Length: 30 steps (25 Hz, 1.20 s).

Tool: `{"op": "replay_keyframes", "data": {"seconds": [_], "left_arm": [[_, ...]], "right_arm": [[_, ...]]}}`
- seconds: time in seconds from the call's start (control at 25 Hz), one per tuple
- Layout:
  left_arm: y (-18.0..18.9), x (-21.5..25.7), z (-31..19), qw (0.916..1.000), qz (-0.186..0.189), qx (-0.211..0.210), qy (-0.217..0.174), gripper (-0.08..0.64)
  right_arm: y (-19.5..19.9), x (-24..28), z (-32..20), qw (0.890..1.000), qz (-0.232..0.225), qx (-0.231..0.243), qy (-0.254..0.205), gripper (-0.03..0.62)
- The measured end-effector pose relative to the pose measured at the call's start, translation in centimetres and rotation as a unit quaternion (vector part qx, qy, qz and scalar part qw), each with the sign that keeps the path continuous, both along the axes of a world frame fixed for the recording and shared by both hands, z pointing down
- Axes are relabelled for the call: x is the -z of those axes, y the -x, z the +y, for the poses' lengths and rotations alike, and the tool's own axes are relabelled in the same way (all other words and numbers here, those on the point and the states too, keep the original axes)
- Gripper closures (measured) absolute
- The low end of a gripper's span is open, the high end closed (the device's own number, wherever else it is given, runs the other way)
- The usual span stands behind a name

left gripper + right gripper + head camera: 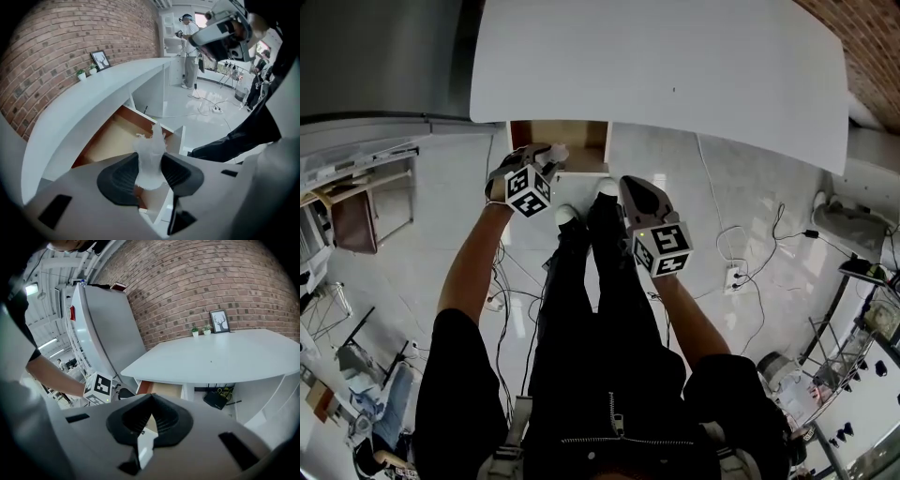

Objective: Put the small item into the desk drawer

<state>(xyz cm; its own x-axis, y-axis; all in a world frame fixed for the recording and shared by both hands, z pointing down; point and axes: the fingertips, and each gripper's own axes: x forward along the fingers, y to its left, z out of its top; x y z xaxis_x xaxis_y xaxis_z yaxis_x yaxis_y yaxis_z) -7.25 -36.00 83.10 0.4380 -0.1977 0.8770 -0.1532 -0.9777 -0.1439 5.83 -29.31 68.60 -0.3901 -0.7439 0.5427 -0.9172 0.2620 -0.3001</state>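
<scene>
A small white crumpled item (151, 154) is pinched upright in my left gripper (151, 165), which is shut on it. Just beyond it is the open desk drawer (112, 138), its wooden inside bare. In the head view the left gripper (551, 153) hovers at the drawer's (572, 136) front left edge, under the white desk top (656, 66). My right gripper (630, 187) hangs lower and to the right of the drawer, above the person's shoes. Its jaws (149, 414) are shut with nothing between them, and the drawer (165, 389) lies ahead of them.
A framed picture (219, 321) and small potted plants (194, 329) stand at the desk's back by the brick wall. A tall grey cabinet (105, 333) stands left of the desk. Cables and a power strip (733, 277) lie on the floor. Another person (190, 47) stands far off.
</scene>
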Motion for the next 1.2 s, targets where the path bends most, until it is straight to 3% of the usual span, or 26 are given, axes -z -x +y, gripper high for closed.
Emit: {"op": "replay_keyframes", "data": {"seconds": [0.72,1.2], "left_arm": [[-0.9,-12.2,-2.2,0.9898,-0.107,-0.084,0.043,0.399],[-1.3,-16.2,-2.7,0.9809,-0.14,-0.122,0.056,0.397]], "right_arm": [[-2.6,-5.4,4.0,0.997,-0.009,-0.054,0.058,0.586],[-3.5,-7.9,6.1,0.991,-0.026,-0.092,0.092,0.586]]}}
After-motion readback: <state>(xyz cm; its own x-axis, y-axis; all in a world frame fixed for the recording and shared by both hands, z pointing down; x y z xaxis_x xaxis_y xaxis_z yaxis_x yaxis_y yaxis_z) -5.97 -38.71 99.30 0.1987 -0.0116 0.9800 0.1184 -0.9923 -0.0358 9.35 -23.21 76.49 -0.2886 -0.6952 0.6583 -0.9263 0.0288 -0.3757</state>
